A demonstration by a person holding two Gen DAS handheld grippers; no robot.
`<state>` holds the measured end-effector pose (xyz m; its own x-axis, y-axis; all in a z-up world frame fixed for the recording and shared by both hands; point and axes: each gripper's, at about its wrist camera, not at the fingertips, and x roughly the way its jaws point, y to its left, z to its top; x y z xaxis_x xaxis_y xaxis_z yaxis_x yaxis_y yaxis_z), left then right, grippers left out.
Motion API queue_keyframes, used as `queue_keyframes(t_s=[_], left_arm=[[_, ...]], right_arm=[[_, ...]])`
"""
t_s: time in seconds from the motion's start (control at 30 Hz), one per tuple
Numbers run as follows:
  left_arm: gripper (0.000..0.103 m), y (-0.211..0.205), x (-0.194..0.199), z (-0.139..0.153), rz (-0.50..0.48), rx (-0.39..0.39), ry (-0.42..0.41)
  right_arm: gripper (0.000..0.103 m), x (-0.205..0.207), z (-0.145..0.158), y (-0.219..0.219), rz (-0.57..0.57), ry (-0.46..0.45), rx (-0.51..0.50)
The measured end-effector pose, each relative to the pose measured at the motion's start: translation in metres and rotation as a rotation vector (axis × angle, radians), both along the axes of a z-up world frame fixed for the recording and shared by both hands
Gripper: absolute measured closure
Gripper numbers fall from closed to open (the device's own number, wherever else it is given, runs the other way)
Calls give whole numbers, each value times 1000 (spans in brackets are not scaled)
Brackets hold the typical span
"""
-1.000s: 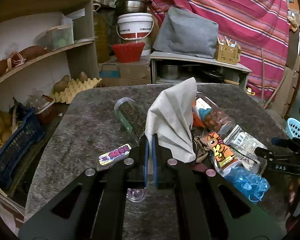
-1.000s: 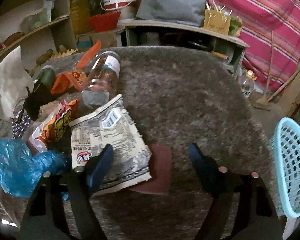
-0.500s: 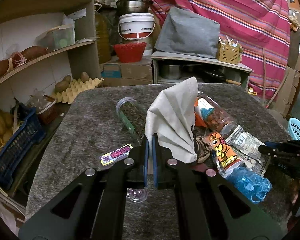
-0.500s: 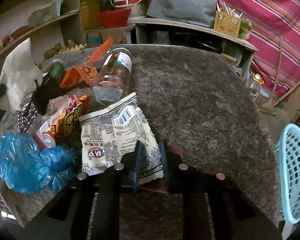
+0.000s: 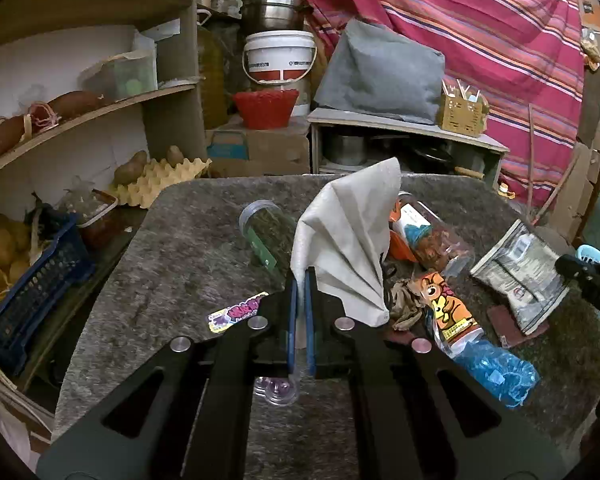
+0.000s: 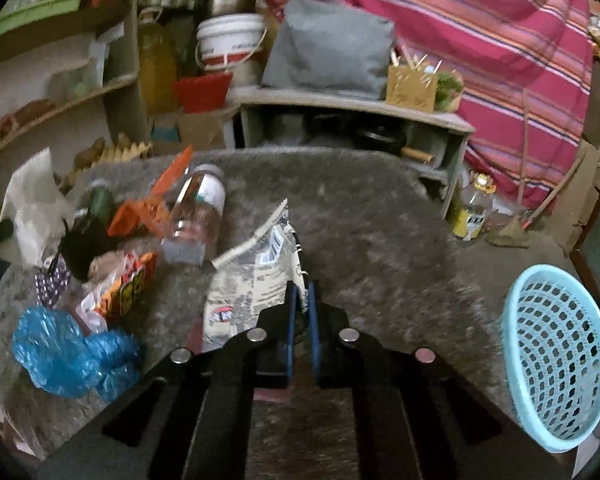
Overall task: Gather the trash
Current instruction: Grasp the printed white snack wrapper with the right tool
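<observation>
While both tongs are clamped, each holds trash above the grey surface (image 5: 180,248).
The left tongs (image 5: 299,276) pinch a white bag (image 5: 348,240) standing up ahead of them; the right tongs (image 6: 301,292), jaws just closed, grip a printed snack wrapper (image 6: 252,280) (lifted, tilted), blue basket (image 6: 556,360) to their right.

Right wrist view smeared throughout; print on the grey snack packet (image 6: 256,280) unreadable. Light-blue basket (image 6: 560,360) cut by right edge. In left view, white cloth (image 5: 348,240) hides part of the jar (image 5: 268,236) behind; clear cup (image 5: 278,390) half hidden under tongs.
</observation>
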<state>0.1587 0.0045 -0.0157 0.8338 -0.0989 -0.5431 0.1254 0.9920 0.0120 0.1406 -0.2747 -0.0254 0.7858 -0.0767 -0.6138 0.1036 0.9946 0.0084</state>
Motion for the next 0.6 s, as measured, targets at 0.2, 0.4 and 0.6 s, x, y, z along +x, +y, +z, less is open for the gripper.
queue_keyframes(t_s=[0.2,0.4,0.6], left_arm=[[101,2,-1,2,9,1,-6],[101,0,-1,2,11,3,-4],[101,0,-1,1,13,5,-3]], right_arm=[[97,-2,5,-7,-11,-27,4],[97,-2,3,-7,-4,-18,2],[97,-2,1,-5,-1,-12,3]])
